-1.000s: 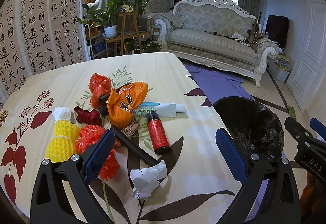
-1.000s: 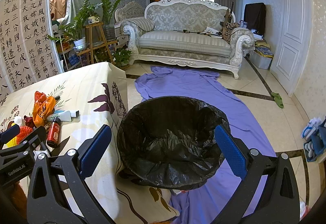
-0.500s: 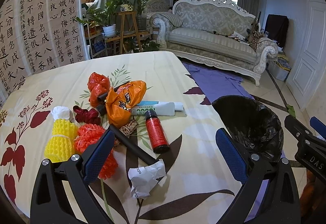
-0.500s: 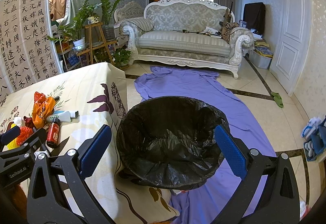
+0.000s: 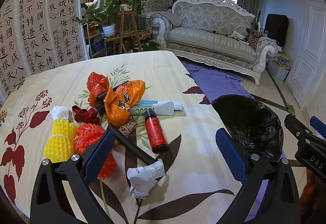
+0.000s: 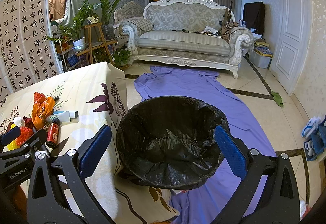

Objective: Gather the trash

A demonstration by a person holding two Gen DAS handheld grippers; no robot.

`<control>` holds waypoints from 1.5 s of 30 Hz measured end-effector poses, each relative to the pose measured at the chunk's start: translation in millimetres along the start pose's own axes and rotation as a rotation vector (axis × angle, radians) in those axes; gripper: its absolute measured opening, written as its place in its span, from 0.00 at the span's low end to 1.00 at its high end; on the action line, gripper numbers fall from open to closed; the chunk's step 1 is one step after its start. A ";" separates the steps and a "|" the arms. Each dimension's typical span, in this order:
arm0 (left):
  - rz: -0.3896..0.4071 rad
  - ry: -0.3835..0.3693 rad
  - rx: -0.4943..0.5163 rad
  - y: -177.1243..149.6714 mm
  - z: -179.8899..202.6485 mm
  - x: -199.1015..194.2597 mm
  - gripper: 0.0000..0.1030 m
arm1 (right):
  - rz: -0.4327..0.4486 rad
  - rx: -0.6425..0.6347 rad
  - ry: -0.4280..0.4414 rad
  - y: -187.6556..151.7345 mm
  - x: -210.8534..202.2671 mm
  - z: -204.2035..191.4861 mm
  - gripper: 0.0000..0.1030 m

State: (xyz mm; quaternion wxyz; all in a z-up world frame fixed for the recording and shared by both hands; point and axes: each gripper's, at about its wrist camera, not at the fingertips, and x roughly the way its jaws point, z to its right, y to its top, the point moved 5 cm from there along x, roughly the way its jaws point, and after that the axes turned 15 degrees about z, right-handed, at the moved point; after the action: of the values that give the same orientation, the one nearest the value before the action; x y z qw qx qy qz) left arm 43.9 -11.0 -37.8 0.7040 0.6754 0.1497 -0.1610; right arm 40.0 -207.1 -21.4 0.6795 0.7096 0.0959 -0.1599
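Your table, under a smooth cream tablecloth [image 5: 154,65] printed with dark red and brown leaves, fills most of the left wrist view, its corner drooping toward a glossy tiled floor and a rumpled purple cloth [image 6: 183,85] spread there. Just beside that corner stands the round bin lined with a crinkled, shiny black plastic bag [image 6: 169,142]; its mouth gapes open and only folds of liner show inside.

Your left gripper [image 5: 165,152] hangs above the near part of the table with its textured blue pads [image 5: 99,150] spread wide, gripping nothing. Your right gripper [image 6: 161,150] sits over the bin, its jaws equally wide and bare, one finger on either side of the rim.

The trash lies in a loose heap on the cloth, well left of the bin. The puffy orange plastic bag [image 5: 122,102] tops the pile, with a crumpled red plastic bag [image 5: 96,86] touching it behind. A flattened white toothpaste tube [image 5: 156,109] points toward the bin. A slim matte black rod [image 5: 132,145] runs diagonally forward, its end meeting a crumpled white paper wrapper [image 5: 144,177]. Beside it lies a small red cylindrical bottle with a black cap [image 5: 154,132]. At the left sit a yellow foam-net sleeve [image 5: 60,142], an orange-red foam net [image 5: 88,137], a dark red ribbon bow [image 5: 86,115], a white tissue wad [image 5: 60,112] and a small coil of brown twine [image 5: 127,127].
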 end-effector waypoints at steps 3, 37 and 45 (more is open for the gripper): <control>-0.003 -0.001 0.004 -1.7 1.6 -0.1 0.94 | -0.002 0.000 0.000 -0.3 0.4 0.8 0.96; 0.009 0.157 -0.009 -4.7 -102.0 -48.3 0.75 | -0.028 -0.093 0.246 1.9 -14.5 -103.5 0.75; -0.037 0.203 -0.059 -18.8 -138.4 -37.0 0.72 | -0.036 -0.148 0.338 3.3 -17.9 -149.3 0.75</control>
State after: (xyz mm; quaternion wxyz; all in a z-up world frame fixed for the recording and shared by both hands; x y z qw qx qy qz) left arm 3.4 127.5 -44.8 0.7017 0.6642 0.2374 -0.1005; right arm 39.0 -57.3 -8.1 0.7012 0.6724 0.2332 -0.0431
